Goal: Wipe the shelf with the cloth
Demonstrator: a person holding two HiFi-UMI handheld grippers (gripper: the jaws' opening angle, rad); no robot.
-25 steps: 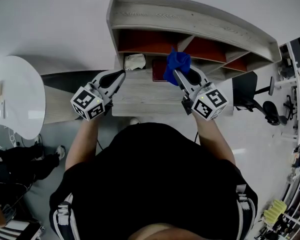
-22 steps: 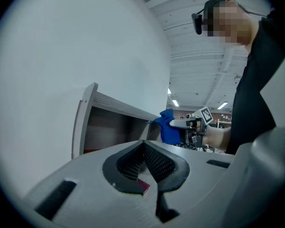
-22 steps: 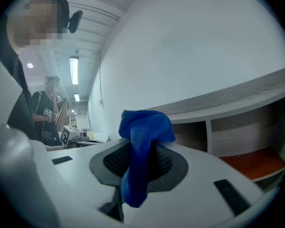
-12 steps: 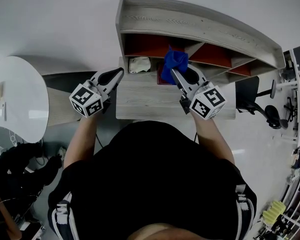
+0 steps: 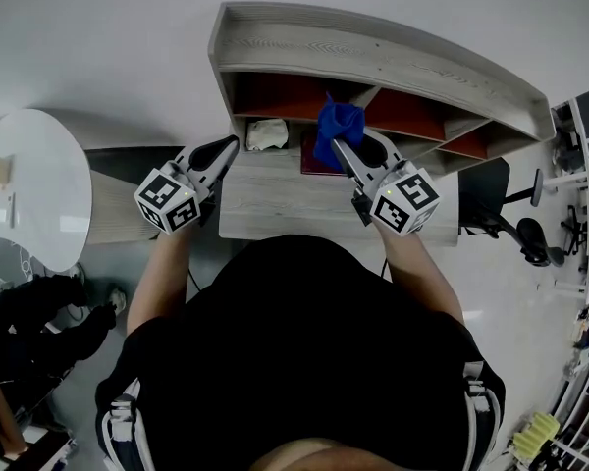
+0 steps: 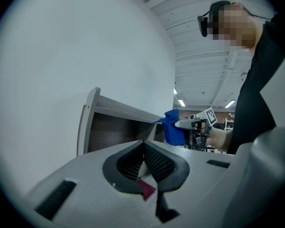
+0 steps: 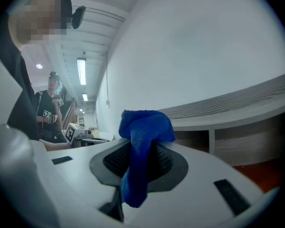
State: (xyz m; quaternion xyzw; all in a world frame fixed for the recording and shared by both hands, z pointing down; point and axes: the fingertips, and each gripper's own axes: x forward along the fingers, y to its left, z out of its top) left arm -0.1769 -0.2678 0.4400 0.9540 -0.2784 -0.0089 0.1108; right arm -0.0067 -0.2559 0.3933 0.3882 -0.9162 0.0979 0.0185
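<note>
From where I stood, very little had changed over the last second. The right gripper had crept slightly closer to the shelf, which lay across the top of the head view. The blue cloth was bunched at the middle of the frame, in front of the upright between two red-backed compartments. I could not tell whether it touched the wood.

The right gripper's fingers were clamped hard on the cloth. A fold stood up above them and a tail hung below.

The left gripper had barely stirred. It hovered at the left-centre of the frame, near the shelf's left end. Its fingers were pressed together with nothing between them.

A crumpled white thing lay on the lower ledge, between the two grippers. A flat dark red thing lay just to its right, beside the cloth.

I judged that wiping had not properly begun. The cloth was gripped and nearly at the shelf, and the next move looked to be pressing it onto a board and sweeping along. The white thing and the red thing sat where a stroke along the ledge might catch them.
</note>
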